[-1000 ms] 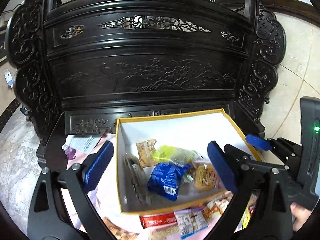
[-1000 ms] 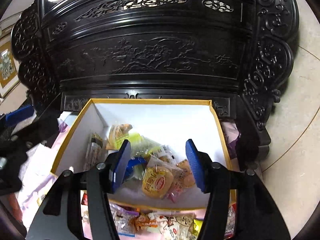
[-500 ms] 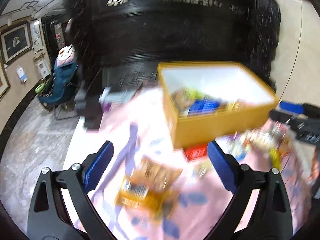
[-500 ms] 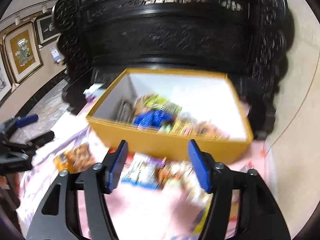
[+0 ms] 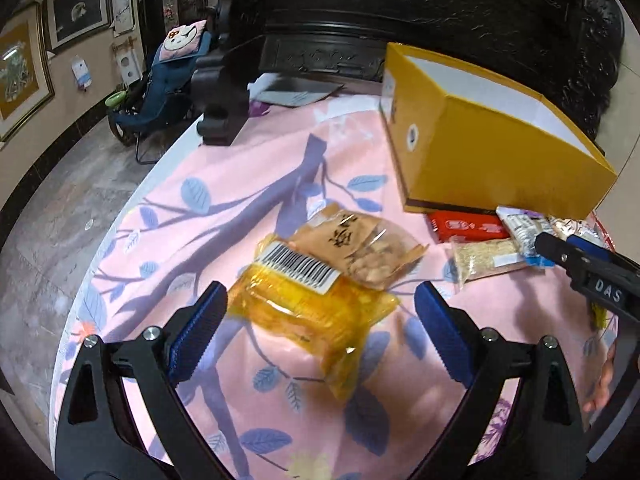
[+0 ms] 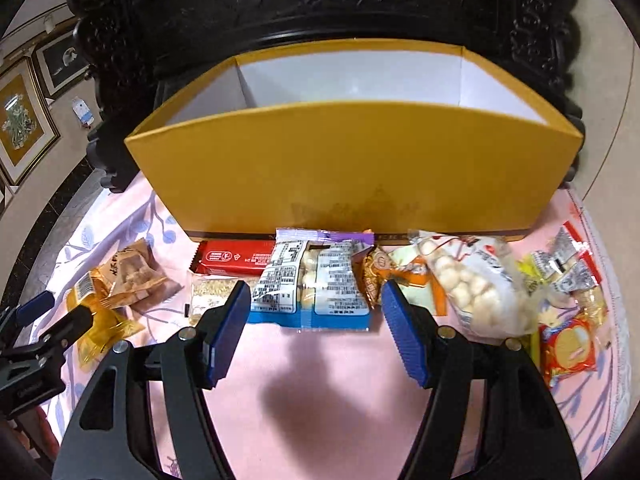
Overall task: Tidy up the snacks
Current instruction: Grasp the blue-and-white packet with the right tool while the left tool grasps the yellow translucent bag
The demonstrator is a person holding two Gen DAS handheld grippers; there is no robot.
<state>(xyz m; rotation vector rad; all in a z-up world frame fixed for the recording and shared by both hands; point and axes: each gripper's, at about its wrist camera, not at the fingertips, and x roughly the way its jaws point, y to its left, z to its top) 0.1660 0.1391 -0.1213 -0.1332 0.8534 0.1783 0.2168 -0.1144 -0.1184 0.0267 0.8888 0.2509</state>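
Note:
A yellow box (image 5: 492, 152) (image 6: 352, 168) stands on a pink floral cloth (image 5: 224, 208), its inside hidden from this low angle. My left gripper (image 5: 320, 304) is open, low over an orange packet (image 5: 312, 320) that lies between its fingers, untouched; a brown packet (image 5: 360, 244) overlaps it. My right gripper (image 6: 316, 292) is open in front of the box, with a blue-and-white packet (image 6: 316, 284) just ahead of its tips. A red bar (image 6: 236, 256), a sesame bar (image 6: 212, 292) and a bag of white balls (image 6: 472, 284) lie alongside.
Dark carved furniture (image 6: 320, 4) rises right behind the box. Several more wrapped snacks (image 6: 568, 312) crowd the cloth at the right. The table's rounded edge (image 5: 120, 216) drops to a stone floor on the left. A hand (image 5: 600, 380) holds the right gripper.
Both grippers came down from above the open box to the cloth in front of it. The left one swung left over the orange packet. The right jaws widened a little.

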